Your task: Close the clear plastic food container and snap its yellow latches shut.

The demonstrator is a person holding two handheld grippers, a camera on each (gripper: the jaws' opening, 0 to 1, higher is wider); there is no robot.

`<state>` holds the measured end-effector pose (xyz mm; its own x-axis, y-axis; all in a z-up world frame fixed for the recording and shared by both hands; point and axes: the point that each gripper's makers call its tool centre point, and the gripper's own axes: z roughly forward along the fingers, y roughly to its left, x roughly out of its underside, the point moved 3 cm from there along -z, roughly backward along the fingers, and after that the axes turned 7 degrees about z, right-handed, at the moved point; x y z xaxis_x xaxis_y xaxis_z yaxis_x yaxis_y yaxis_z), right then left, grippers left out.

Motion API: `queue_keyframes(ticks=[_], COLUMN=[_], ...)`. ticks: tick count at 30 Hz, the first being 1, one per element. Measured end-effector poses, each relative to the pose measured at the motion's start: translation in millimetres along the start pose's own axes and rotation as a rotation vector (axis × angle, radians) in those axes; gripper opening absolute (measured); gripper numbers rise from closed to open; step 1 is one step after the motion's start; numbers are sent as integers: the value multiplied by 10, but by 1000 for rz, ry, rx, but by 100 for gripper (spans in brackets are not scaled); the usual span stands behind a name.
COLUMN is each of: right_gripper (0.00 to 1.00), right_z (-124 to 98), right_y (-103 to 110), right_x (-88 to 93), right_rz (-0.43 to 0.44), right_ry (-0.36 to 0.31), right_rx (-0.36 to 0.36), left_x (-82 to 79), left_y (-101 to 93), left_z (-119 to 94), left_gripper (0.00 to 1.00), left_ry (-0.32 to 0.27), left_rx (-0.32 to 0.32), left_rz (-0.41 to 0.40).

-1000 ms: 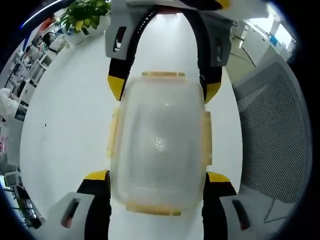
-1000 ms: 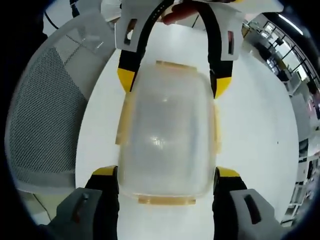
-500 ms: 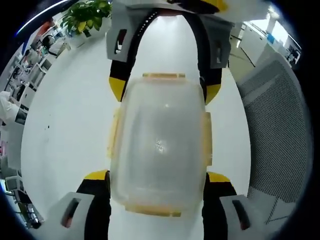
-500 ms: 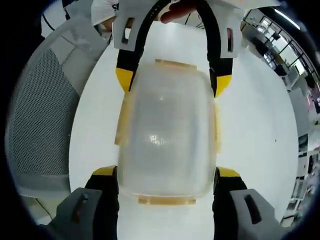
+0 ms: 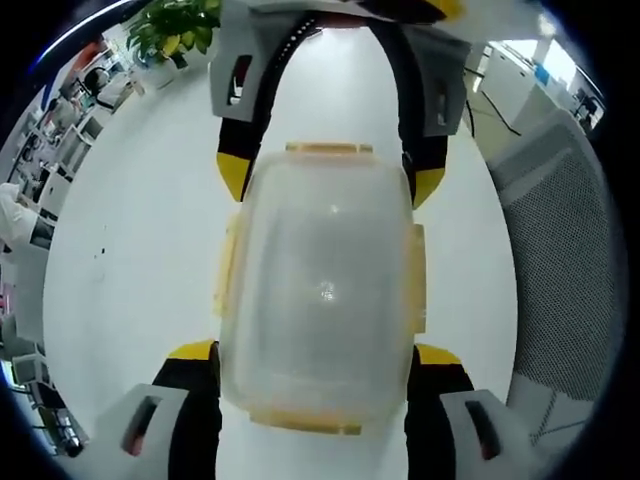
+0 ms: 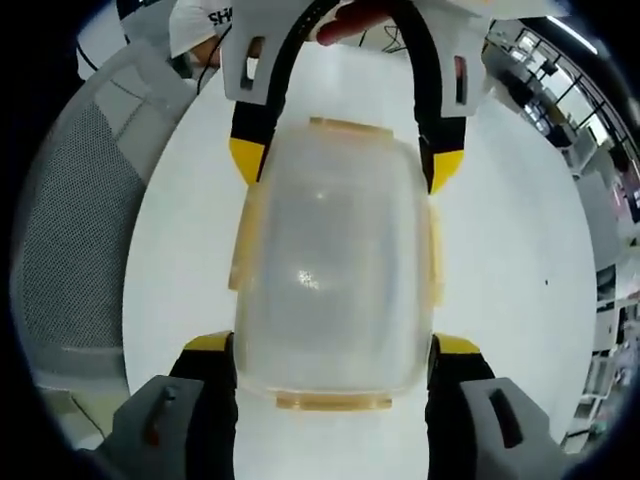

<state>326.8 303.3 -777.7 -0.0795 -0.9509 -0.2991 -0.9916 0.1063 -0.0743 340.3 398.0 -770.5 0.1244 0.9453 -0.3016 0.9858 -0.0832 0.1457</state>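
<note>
Container (image 5: pixel 318 290) sits lidded, latches (image 5: pixel 228 275) apparently down; both hand-held grippers, left (image 5: pixel 315 368) and right (image 6: pixel 333 360), pinch its ends at 6 and 12 o'clock.

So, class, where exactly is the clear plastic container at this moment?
The container sits mid-frame in both gripper views, held between the left gripper at one end and the right gripper at the other, above the white table and beside a mesh chair.

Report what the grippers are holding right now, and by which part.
The clear container, held at its two opposite ends: left gripper across one end, right gripper across the other.
</note>
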Motion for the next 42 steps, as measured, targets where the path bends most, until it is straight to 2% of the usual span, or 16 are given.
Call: queue_keyframes(ticks=[11, 20, 34, 38, 40, 41, 42], right_gripper=[75, 75, 76, 77, 77, 77, 78], right_z=[28, 36, 49, 37, 31, 27, 18], right_y=[-229, -310, -332, -328, -344, -354, -365], right_x=[-44, -52, -61, -65, -55, -52, -80], right_rz=[-13, -6, -4, 8, 4, 23, 71], right_ry=[0, -2, 1, -18, -25, -35, -88], right_rx=[-5, -2, 10, 9, 22, 32, 46], left_x=[52, 71, 76, 76, 71, 63, 45], left_y=[210, 297, 325, 329, 345, 348, 342], left_z=[24, 34, 35, 29, 30, 27, 26], left_gripper=[73, 73, 74, 75, 75, 77, 80], left_ry=[14, 7, 4, 0, -20, -43, -74], left_rx=[-8, -11, -19, -19, -35, -47, -51], left_rz=[-21, -17, -15, -10, -22, -53, -80])
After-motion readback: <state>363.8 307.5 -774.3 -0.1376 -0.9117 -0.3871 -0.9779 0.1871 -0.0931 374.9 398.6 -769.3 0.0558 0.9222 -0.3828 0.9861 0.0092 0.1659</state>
